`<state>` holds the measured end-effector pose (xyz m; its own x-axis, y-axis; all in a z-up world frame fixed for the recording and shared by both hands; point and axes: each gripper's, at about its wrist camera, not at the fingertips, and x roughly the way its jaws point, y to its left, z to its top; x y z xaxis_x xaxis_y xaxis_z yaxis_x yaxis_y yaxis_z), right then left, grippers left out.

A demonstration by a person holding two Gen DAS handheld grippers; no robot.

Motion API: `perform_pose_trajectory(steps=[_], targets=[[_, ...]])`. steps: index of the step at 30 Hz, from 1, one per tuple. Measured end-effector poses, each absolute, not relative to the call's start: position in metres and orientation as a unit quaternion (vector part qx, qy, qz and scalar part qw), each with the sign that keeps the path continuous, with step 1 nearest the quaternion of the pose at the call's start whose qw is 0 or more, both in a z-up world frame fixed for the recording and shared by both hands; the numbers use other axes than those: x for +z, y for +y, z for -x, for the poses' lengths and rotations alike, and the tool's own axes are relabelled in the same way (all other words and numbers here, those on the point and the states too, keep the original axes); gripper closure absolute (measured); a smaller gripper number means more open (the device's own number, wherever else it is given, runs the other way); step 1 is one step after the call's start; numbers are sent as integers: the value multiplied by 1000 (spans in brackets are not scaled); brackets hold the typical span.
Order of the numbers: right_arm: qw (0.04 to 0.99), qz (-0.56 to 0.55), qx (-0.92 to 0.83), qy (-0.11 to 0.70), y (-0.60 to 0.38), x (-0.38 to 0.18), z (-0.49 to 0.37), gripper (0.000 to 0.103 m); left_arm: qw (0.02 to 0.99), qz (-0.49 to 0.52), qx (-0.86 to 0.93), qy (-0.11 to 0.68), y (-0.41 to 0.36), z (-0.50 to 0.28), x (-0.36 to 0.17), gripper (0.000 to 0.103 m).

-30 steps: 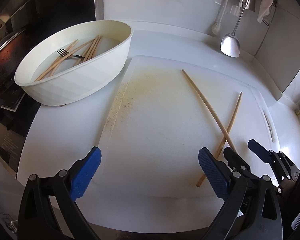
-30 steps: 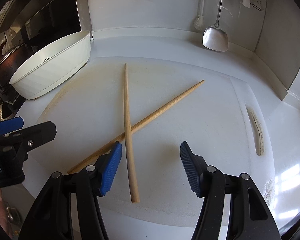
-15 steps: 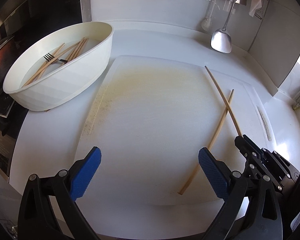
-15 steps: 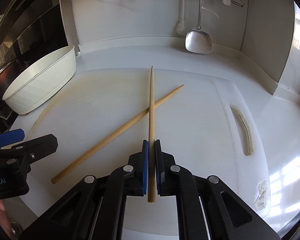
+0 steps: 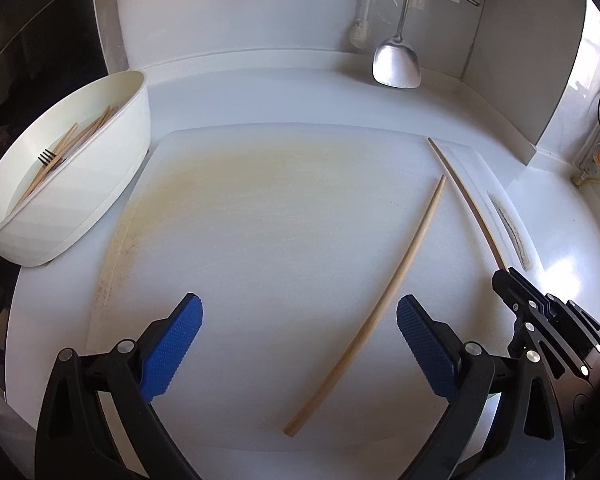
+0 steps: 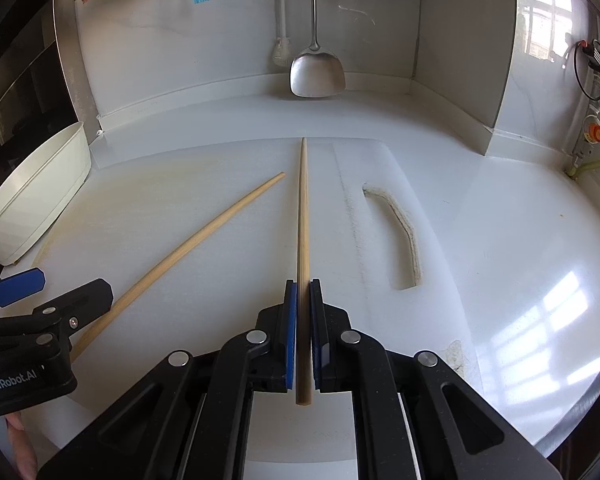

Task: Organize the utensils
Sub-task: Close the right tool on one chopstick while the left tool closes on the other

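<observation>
My right gripper [image 6: 303, 286] is shut on a wooden chopstick [image 6: 302, 220] near its thick end; the stick points straight ahead over the white cutting board [image 6: 228, 280]. In the left wrist view that same held chopstick [image 5: 466, 200] runs up from the right gripper [image 5: 502, 276] at the right edge. A second chopstick [image 5: 388, 296] lies loose on the board between the blue pads of my left gripper [image 5: 298, 316], which stands open above it. That loose chopstick [image 6: 204, 236] lies diagonally left of the held one. The white oval bowl [image 5: 112, 184] at far left holds several chopsticks and a black fork [image 5: 47, 157].
A steel spatula [image 6: 317, 72] hangs against the back wall above the counter. The cutting board has a handle slot [image 6: 400, 232] on its right side. White counter [image 6: 520, 240] spreads right of the board; a dark stove area lies left of the bowl. A fingertip [image 6: 20, 432] shows at bottom left.
My right gripper closed on one chopstick and lifted it off the other, so the two no longer cross. Both grippers have shifted right across the board; the left stayed open.
</observation>
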<state>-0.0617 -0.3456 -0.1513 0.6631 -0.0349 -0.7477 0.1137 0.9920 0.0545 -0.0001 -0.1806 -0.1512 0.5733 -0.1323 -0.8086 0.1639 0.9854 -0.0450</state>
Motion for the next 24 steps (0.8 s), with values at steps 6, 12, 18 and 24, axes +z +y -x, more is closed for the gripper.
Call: perform_pose_trajectory(steps=[6,12,18,24], targets=[[910,-44,-30,411,-349,-151,61,96,885,-48,-89,455,-194,0,-161,7],[910,-39,-24,413,-348,-149,58,96,883,-41,-78,461,-196,-8,-166,6],[907,-35,-14,419,-348,-147,50,96,887,-28,-55,458,-195,-16,-164,19],[904,-29,-4,428,-346,-147,37,79,888,-16,-30,459,-192,-25,-159,44]])
